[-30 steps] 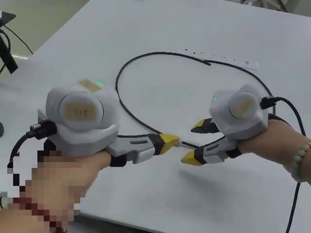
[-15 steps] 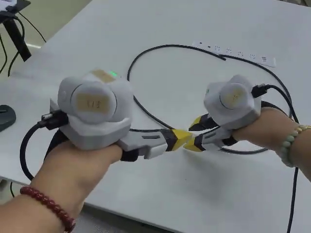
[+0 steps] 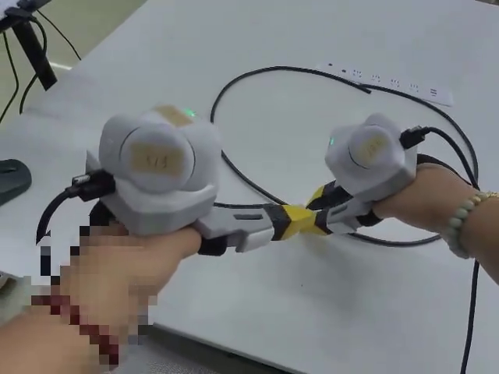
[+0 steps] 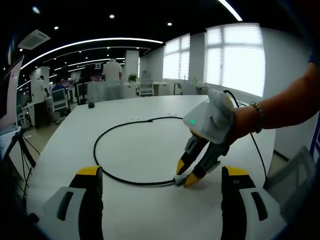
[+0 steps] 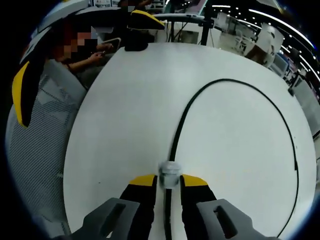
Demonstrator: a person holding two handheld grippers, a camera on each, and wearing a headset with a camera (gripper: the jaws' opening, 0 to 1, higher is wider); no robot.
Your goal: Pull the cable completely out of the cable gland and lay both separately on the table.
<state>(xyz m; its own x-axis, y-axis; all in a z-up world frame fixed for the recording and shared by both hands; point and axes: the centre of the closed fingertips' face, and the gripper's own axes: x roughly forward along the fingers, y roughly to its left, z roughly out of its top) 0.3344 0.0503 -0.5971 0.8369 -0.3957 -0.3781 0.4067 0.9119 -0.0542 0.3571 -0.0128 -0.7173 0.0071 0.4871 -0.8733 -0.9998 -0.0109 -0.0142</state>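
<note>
Black cable [image 5: 210,90] loops over the white table [image 5: 115,130], and its near end runs back between the right gripper's [image 5: 169,182] jaws. They pinch the pale gland [image 5: 169,171] at their tips. The left gripper [image 4: 162,175] is spread wide, with the gland just ahead.

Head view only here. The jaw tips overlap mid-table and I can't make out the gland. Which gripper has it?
Observer: The right gripper. In its own view the jaws are pinched on the pale cable gland.
Operator: Is the cable through it?
Observer: Yes. The black cable comes straight out of the gland's far end, and a dark stretch runs back between the jaws.
Operator: Is the left one closed on anything?
Observer: No. The left gripper has its jaws wide apart in its own view. The gland sits ahead, in the gap between them.
</note>
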